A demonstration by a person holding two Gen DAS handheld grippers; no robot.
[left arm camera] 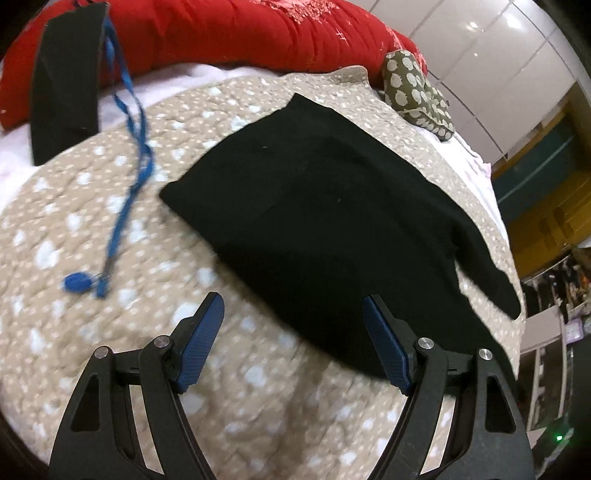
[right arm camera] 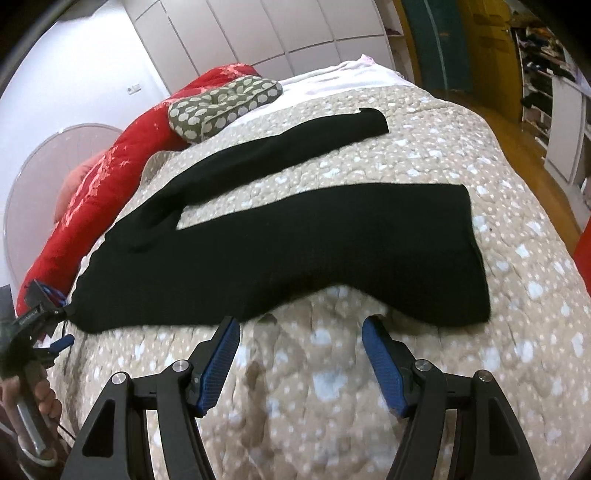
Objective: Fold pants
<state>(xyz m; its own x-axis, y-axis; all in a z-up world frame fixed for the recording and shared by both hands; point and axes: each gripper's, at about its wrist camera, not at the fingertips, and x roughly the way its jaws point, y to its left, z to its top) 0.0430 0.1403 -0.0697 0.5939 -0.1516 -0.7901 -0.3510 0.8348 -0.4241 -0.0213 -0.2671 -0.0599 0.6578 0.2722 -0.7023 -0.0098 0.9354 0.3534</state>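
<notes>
Black pants (right arm camera: 280,243) lie spread flat on a beige dotted quilt (right arm camera: 332,369). The waist is at the left and the two legs run apart to the right, the near leg wide, the far leg narrow. In the left wrist view the pants (left arm camera: 321,218) fill the middle and right. My left gripper (left arm camera: 293,314) is open and empty just above the quilt at the pants' near edge. It also shows at the far left of the right wrist view (right arm camera: 40,328). My right gripper (right arm camera: 301,332) is open and empty, just short of the near leg's edge.
A red duvet (left arm camera: 240,33) lies along the far side of the bed. A green dotted cushion (right arm camera: 221,105) rests beside it. A blue lanyard (left arm camera: 129,155) dangles in front of the left camera. A black object (left arm camera: 64,81) hangs at upper left. Wardrobes and shelves stand beyond the bed.
</notes>
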